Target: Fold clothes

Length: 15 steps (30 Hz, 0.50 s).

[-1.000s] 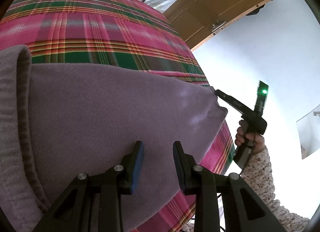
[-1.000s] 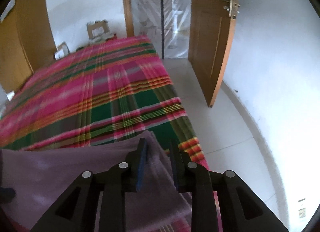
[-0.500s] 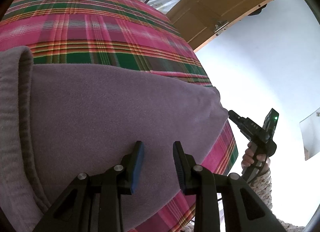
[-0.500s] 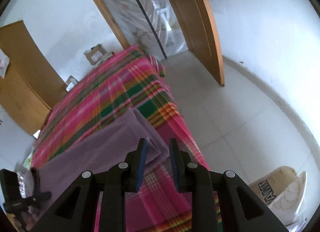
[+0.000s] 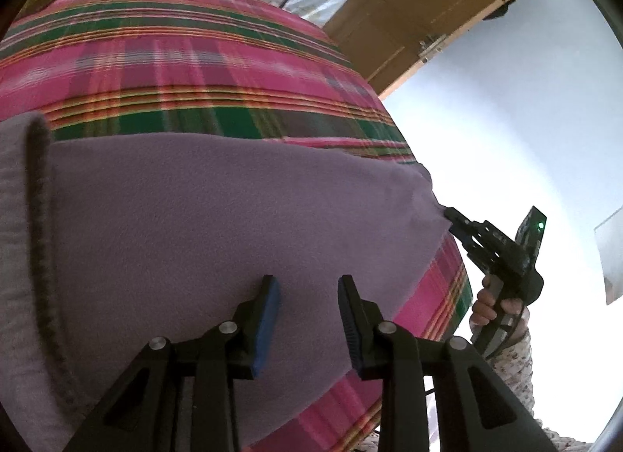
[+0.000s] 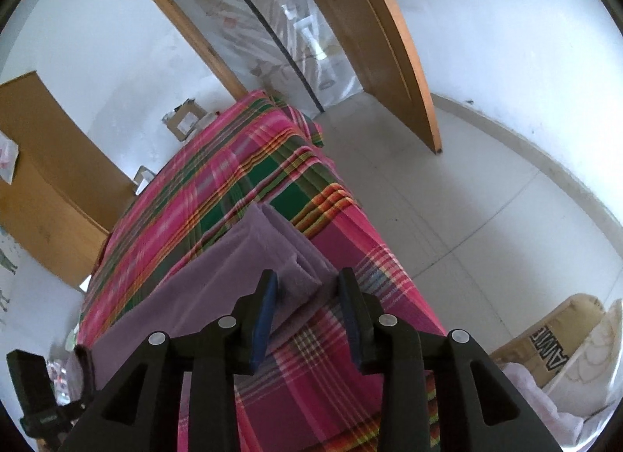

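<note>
Right tongs (image 6: 307,296) at the purple garment (image 5: 233,226) corner

My right tongs are opening around the folded corner at the bed (image 6: 241,164) edge; left tongs (image 5: 309,308) hover parted, empty. Next I'd need a fresh grip for another fold.

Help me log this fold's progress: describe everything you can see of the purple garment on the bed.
The purple garment looks like soft fleece. It lies flat on the plaid bedspread, folded into a long band with stacked layers at its end. A thick ribbed edge runs down its other side. The right claw is opening, with the folded corner between its pads. The left claw hovers open over the fabric.
</note>
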### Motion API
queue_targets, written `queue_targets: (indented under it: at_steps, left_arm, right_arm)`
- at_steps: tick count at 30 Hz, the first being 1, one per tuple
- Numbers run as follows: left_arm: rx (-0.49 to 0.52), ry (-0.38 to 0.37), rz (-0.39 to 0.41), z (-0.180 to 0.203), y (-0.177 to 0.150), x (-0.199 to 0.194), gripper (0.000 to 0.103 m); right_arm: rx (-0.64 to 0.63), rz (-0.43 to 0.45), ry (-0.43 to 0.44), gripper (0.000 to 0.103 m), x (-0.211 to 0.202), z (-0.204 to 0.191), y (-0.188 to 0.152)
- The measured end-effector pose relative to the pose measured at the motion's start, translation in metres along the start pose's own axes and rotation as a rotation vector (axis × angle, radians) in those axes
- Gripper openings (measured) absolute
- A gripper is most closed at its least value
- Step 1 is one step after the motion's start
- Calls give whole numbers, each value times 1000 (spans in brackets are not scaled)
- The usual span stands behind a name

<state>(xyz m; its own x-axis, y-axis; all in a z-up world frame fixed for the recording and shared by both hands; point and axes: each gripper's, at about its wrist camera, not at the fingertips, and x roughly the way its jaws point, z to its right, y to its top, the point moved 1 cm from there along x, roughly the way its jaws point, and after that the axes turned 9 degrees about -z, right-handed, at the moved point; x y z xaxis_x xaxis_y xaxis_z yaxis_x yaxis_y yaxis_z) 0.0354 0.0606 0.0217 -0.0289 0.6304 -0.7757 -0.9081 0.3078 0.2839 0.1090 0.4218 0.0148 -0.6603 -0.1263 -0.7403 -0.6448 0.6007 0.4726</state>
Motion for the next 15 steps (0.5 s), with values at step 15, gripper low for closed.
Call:
queue_targets:
  at_steps: [15]
  left_arm:
    - [96,-33,-68,47,7,32,32]
  right_arm:
    - [-18,54,-37,13,0,0,-10]
